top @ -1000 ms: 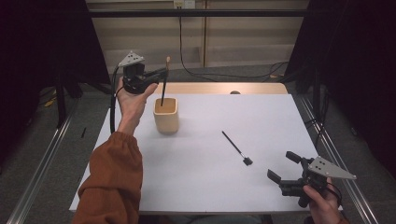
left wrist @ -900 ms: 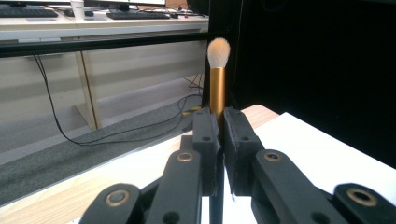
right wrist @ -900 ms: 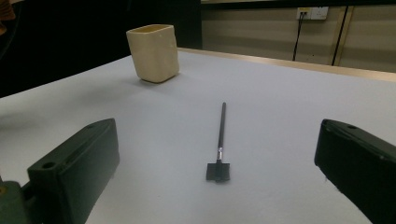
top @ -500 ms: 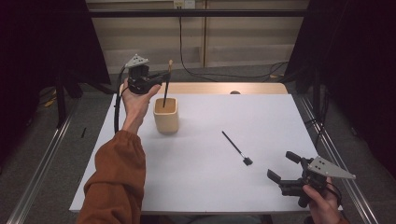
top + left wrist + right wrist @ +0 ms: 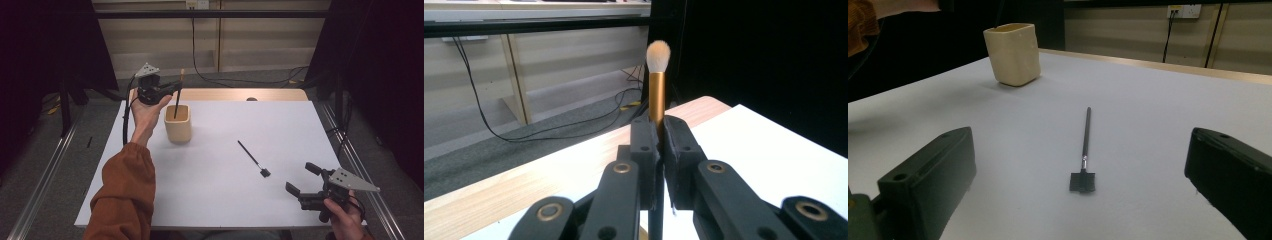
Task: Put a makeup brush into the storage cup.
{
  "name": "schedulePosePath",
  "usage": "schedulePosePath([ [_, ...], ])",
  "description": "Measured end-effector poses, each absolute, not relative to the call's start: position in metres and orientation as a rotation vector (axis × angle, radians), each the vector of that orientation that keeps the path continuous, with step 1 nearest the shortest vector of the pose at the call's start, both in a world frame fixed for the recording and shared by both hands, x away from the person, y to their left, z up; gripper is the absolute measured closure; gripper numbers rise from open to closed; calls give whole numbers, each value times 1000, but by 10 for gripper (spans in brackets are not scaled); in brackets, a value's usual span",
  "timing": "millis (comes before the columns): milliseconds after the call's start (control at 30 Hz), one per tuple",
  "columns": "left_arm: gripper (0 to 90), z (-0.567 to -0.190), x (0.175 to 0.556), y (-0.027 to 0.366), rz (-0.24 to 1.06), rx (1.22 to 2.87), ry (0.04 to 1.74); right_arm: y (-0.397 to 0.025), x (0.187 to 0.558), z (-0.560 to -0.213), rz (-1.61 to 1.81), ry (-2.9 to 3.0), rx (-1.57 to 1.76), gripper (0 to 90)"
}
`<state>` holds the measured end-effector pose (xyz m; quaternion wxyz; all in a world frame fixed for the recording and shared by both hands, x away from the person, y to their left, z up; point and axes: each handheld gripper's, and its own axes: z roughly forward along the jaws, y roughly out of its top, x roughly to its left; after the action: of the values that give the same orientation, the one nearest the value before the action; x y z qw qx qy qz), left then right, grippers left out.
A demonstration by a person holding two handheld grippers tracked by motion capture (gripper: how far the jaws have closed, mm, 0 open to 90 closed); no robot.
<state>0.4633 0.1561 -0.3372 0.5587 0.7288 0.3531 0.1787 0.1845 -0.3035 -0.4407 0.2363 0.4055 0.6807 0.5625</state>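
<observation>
The left hand-held gripper (image 5: 172,89) clamps a gold-handled brush (image 5: 657,82) upright, its lower end inside the cup (image 5: 178,124); the right hand-held gripper (image 5: 306,178), jaws wide apart and empty, rests near a black brush (image 5: 253,159) on the surface (image 5: 220,170)

No words, numbers, labels or signs can be read anywhere in these pictures. The cream cup (image 5: 177,123) has a plain side with no writing. The brush (image 5: 657,82) with the gold neck has no name on it. The white worktop (image 5: 280,130) is plain too.
</observation>
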Motion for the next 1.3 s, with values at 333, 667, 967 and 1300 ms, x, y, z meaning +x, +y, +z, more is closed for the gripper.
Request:
schedulePosePath([
  [333,842,-352,463,156,402,1723,837,-304,184,-440,1541,1868,1103,0],
  [667,841,-365,460,156,388,1728,854,-304,184,-440,1539,1871,1099,0],
  [967,841,-374,457,157,389,1714,864,-304,184,-440,1539,1869,1099,0],
  [1300,842,-384,454,156,394,1731,881,-303,183,-440,1543,1869,1095,0],
])
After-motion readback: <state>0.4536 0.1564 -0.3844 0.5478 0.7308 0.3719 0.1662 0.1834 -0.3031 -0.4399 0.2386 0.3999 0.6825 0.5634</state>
